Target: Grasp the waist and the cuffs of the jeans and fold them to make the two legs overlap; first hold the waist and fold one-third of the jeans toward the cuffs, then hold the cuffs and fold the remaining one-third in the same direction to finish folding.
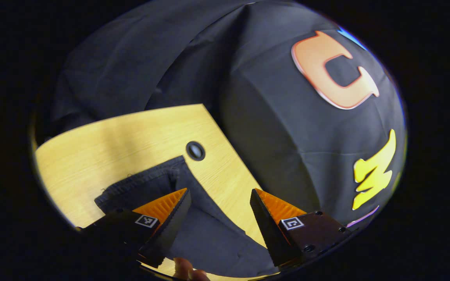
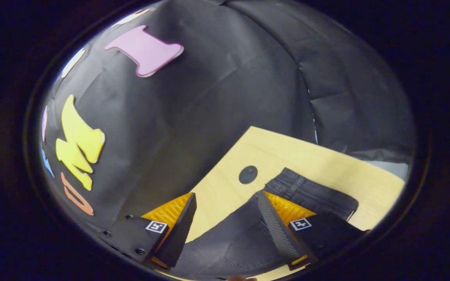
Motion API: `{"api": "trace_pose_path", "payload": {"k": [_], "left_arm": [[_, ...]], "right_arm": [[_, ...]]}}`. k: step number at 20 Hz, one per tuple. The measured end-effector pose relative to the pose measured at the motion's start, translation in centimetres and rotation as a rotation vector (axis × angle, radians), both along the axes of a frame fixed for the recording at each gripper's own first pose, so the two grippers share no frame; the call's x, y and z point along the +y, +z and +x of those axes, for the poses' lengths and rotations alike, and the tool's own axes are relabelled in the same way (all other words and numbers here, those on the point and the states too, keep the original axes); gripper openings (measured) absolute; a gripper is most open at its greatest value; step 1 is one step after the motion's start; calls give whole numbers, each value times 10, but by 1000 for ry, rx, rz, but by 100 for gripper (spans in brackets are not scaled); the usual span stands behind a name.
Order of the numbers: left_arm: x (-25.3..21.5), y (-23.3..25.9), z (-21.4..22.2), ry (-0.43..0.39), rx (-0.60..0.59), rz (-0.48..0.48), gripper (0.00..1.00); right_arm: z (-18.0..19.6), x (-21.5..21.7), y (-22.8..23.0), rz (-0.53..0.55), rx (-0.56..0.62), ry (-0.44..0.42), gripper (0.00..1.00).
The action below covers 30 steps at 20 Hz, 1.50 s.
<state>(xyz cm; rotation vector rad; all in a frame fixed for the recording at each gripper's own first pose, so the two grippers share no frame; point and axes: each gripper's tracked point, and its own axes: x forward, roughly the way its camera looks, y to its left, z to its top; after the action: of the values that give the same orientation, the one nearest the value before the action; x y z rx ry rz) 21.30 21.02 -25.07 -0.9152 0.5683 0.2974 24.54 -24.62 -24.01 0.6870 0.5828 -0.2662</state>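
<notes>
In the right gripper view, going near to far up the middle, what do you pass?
Jeans → bare wooden table → round dark cap in the tabletop → table's far edge → black cloth booth wall.

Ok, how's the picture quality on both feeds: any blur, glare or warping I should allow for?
Left gripper view: sharp, fisheye bends the table edge, a soft shadow crosses the wood, the jeans read dark with little detail. Right gripper view: sharp too, seams on the jeans clear, table evenly lit, no glare; edges warp strongly.
</notes>
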Motion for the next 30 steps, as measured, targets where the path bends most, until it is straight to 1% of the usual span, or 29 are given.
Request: {"api": "trace_pose_path", "payload": {"k": [3, 5, 7, 8, 9, 10, 12, 14, 17, 18, 19, 20, 21, 22, 24, 25, 26, 27, 28, 29, 30], "left_arm": [[-2, 65, -9, -33, -161, 177, 99], [-11, 107, -23, -66, -267, 308, 99], [-20, 138, -37, -78, -338, 470, 98], [-28, 147, -46, -99, -355, 538, 98], [-39, 152, -56, -133, -367, 580, 98], [-54, 161, -67, -154, -383, 617, 98], [-73, 174, -81, -173, -408, 676, 98], [-90, 185, -100, -190, -426, 679, 98], [-106, 191, -123, -181, -427, 641, 100], [-107, 189, -129, -176, -419, 641, 100], [-105, 187, -133, -172, -412, 646, 98], [-106, 184, -138, -173, -402, 651, 100], [-107, 182, -142, -175, -393, 653, 98], [-107, 181, -142, -178, -389, 654, 98], [-110, 182, -144, -177, -394, 659, 98], [-112, 183, -145, -179, -403, 662, 100], [-111, 184, -146, -178, -404, 662, 98], [-112, 184, -146, -180, -402, 658, 98], [-113, 184, -147, -180, -402, 658, 98], [-113, 187, -147, -182, -407, 660, 98], [-113, 189, -148, -183, -413, 663, 100]], "right_arm": [[-14, -3, 32, -61, -42, 47, 97], [-30, -12, 45, -114, -44, 72, 97], [-49, -23, 45, -146, -20, 84, 97], [-60, -30, 40, -155, 0, 86, 98], [-69, -37, 32, -150, 26, 79, 98], [-78, -41, 24, -122, 49, 69, 98], [-93, -51, 4, -44, 100, 25, 98], [-108, -53, -20, 54, 152, -11, 98], [-123, -51, -51, 160, 207, -65, 98], [-127, -51, -59, 195, 222, -82, 98], [-128, -47, -67, 237, 231, -101, 98], [-128, -47, -73, 277, 234, -126, 98], [-126, -49, -78, 309, 231, -155, 98], [-125, -49, -84, 337, 228, -180, 98], [-120, -46, -90, 403, 204, -206, 98], [-120, -49, -88, 418, 190, -217, 92], [-120, -49, -87, 429, 178, -222, 92], [-120, -49, -88, 441, 174, -226, 96], [-120, -51, -86, 459, 165, -243, 95], [-117, -50, -88, 477, 157, -258, 91], [-118, -52, -92, 480, 165, -277, 94]]}}
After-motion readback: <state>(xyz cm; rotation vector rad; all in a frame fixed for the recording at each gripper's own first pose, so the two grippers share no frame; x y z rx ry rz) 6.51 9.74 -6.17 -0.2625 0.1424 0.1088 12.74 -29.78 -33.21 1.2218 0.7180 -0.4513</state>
